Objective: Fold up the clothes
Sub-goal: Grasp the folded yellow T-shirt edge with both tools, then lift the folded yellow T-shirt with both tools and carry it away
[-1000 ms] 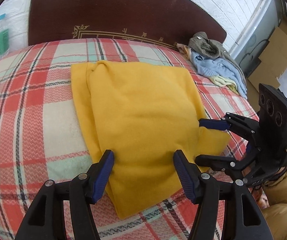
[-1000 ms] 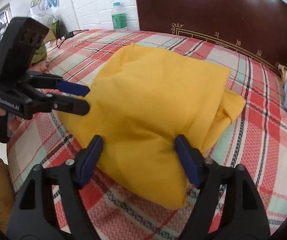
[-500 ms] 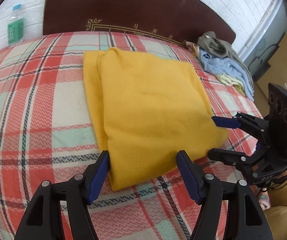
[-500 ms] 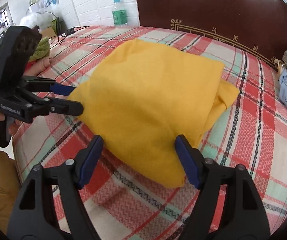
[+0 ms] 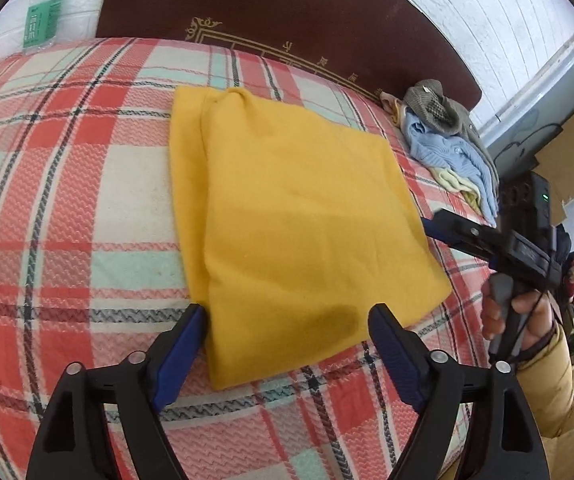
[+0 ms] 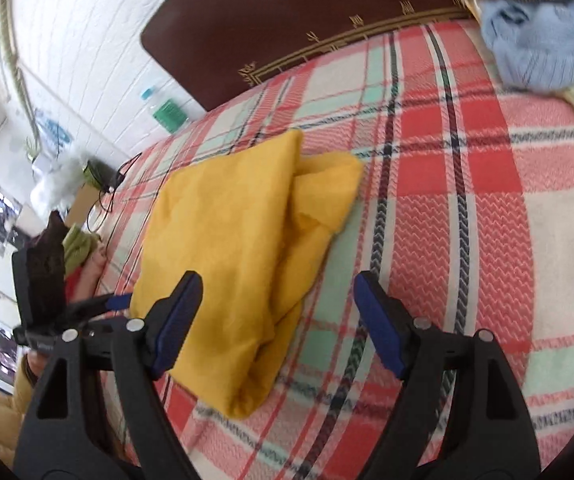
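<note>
A folded yellow garment (image 5: 287, 220) lies flat on the plaid bed; it also shows in the right wrist view (image 6: 239, 248). My left gripper (image 5: 287, 344) is open and empty, just in front of the garment's near edge. My right gripper (image 6: 279, 320) is open and empty, above the garment's near corner and tilted. The right gripper (image 5: 447, 232) shows in the left wrist view at the garment's right edge. The left gripper (image 6: 119, 302) shows in the right wrist view at the garment's left side.
A pile of unfolded clothes, blue (image 5: 451, 156), grey and pale yellow, lies at the bed's far right by the dark headboard (image 5: 287, 12). A water bottle (image 5: 41, 16) stands behind the bed at the left. Cardboard boxes (image 5: 567, 164) stand off to the right.
Both grippers have drawn back from the yellow garment, which now lies flat. My right gripper has swung right and tilted, so more of the plaid bed shows.
</note>
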Action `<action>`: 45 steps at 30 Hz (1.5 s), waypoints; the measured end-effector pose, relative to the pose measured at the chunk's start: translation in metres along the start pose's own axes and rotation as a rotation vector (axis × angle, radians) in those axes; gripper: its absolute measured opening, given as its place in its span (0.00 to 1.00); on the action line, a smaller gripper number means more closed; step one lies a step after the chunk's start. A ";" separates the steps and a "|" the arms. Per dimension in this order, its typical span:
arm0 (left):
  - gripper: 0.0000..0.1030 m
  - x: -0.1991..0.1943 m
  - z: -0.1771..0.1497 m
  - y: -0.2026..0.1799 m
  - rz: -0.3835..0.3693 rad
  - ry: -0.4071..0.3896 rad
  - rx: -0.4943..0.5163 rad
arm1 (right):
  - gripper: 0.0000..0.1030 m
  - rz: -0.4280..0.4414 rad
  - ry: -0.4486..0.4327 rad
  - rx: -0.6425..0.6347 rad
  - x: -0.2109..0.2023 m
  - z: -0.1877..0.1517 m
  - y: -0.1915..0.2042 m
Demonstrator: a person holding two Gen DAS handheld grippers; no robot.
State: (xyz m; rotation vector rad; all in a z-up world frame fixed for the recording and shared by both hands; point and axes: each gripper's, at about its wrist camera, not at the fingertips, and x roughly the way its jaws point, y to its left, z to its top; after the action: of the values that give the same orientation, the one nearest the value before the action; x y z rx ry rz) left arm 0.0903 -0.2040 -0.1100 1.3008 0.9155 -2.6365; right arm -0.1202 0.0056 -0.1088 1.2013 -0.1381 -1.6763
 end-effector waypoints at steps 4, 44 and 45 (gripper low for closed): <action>0.97 0.005 0.003 -0.003 -0.039 0.018 -0.008 | 0.77 0.054 -0.008 0.003 0.014 0.009 0.000; 0.32 0.005 0.017 0.032 -0.332 -0.006 -0.313 | 0.33 0.280 0.058 0.062 0.058 0.023 0.026; 0.32 0.001 0.016 0.032 -0.359 -0.014 -0.320 | 0.32 0.303 0.056 0.080 0.056 0.023 0.026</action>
State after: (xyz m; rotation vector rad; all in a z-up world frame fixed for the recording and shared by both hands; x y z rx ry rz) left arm 0.0879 -0.2391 -0.1187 1.1266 1.6221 -2.5776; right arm -0.1191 -0.0595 -0.1183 1.2194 -0.3383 -1.3829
